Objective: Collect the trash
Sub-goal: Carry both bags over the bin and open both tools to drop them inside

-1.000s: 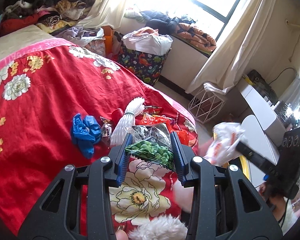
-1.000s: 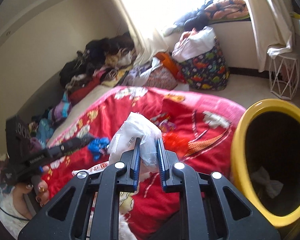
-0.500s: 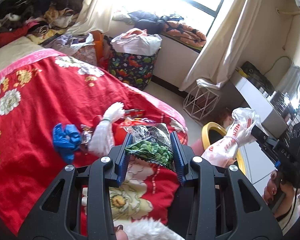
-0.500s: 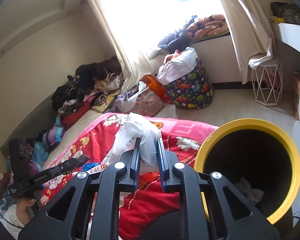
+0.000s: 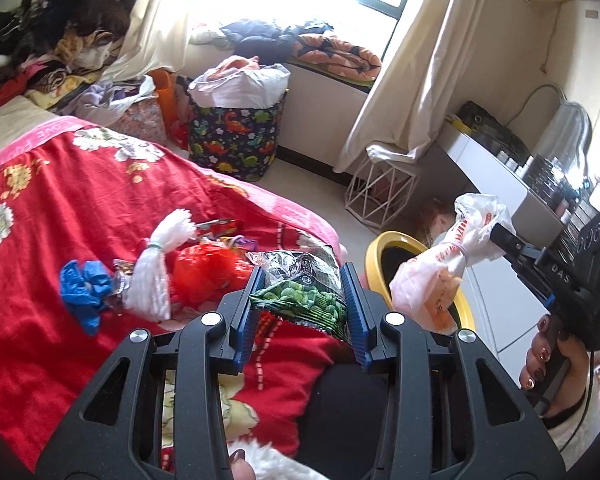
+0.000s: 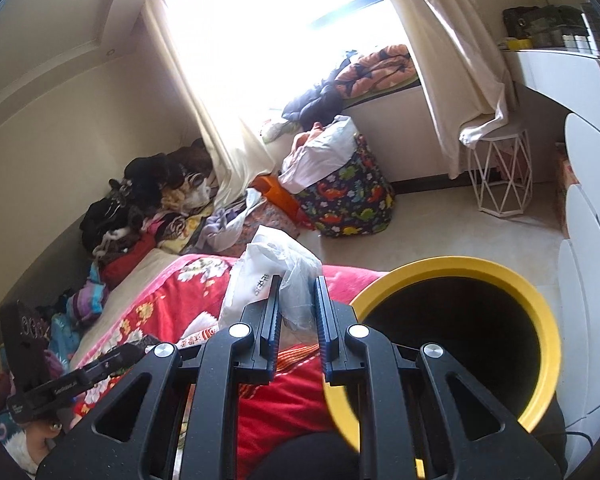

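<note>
Carrying two pieces of trash toward the yellow bin [image 6: 452, 268], the person is in the drop-off step. The left tongs [image 5: 304, 300] are closed to a narrow gap on a green snack packet [image 5: 300, 294], its pads pressing the packet's sides, above the near edge of the bed [image 5: 60, 216]. The right tongs [image 6: 296, 316] are nearly shut, pinching a crumpled white plastic bag [image 6: 268, 264], which in the left view hangs over the bin's rim. The bin stands on the floor just beside the bed's corner, its mouth dark and open.

The next move seems to call for bringing each pair of tongs fully over the bin's opening and then spreading the pads so the bag and the packet fall inside; the bag looks closest to ready.

More trash lies on the bed near that edge: a blue glove [image 5: 82, 288], a white tassel [image 5: 156, 276] and an orange wrapper [image 5: 208, 268].

Compared with a second ago, both tongs have swung from over the bed toward the bin, which now fills more of the right view, and the grips on packet and bag are unchanged.
</note>
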The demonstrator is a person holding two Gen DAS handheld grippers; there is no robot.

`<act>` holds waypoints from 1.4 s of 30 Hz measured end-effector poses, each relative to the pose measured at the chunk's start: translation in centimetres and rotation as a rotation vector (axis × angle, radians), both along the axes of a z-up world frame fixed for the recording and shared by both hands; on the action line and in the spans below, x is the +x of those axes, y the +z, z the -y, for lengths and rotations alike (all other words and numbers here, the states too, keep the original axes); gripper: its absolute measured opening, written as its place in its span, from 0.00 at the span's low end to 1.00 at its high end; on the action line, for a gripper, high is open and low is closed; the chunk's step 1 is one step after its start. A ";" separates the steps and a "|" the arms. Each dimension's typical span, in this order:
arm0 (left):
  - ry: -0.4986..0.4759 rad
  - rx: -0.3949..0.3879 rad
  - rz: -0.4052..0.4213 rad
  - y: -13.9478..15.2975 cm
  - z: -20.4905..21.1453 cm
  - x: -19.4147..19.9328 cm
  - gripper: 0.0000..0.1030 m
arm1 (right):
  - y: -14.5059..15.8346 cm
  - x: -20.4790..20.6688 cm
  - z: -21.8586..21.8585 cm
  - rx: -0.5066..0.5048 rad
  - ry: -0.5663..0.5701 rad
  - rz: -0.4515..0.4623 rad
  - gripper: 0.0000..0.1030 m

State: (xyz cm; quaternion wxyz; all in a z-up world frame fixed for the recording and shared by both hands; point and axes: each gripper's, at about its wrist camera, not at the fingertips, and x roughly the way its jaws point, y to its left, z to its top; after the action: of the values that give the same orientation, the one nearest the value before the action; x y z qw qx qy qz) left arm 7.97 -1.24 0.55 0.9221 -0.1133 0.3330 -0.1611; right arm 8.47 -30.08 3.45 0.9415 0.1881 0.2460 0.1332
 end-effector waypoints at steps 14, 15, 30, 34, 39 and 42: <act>-0.081 0.024 0.009 0.1 4.6 0.6 0.30 | -0.3 -0.7 4.1 0.021 -0.110 0.006 0.15; -0.087 0.025 0.010 0.1 5.0 0.7 0.30 | -0.3 -0.7 4.4 0.022 -0.120 0.005 0.15; -0.172 0.038 0.012 -0.5 9.7 1.6 0.31 | -1.8 -0.9 8.7 0.013 -0.247 -0.011 0.15; -0.193 0.043 0.007 -0.9 11.0 2.0 0.31 | -2.4 -0.8 9.9 0.015 -0.279 -0.022 0.15; -0.221 0.049 0.003 -1.4 12.3 2.5 0.31 | -3.2 -0.8 11.2 0.014 -0.323 -0.038 0.15; -0.243 0.055 0.001 -1.7 13.4 2.7 0.31 | -3.8 -0.9 12.0 0.012 -0.346 -0.045 0.15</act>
State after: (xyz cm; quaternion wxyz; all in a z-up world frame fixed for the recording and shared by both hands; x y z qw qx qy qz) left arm 10.66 -14.68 -1.12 0.8988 -0.0467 0.3479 -0.2626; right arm 7.52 -42.03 -0.34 0.9434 0.2361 0.2305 -0.0335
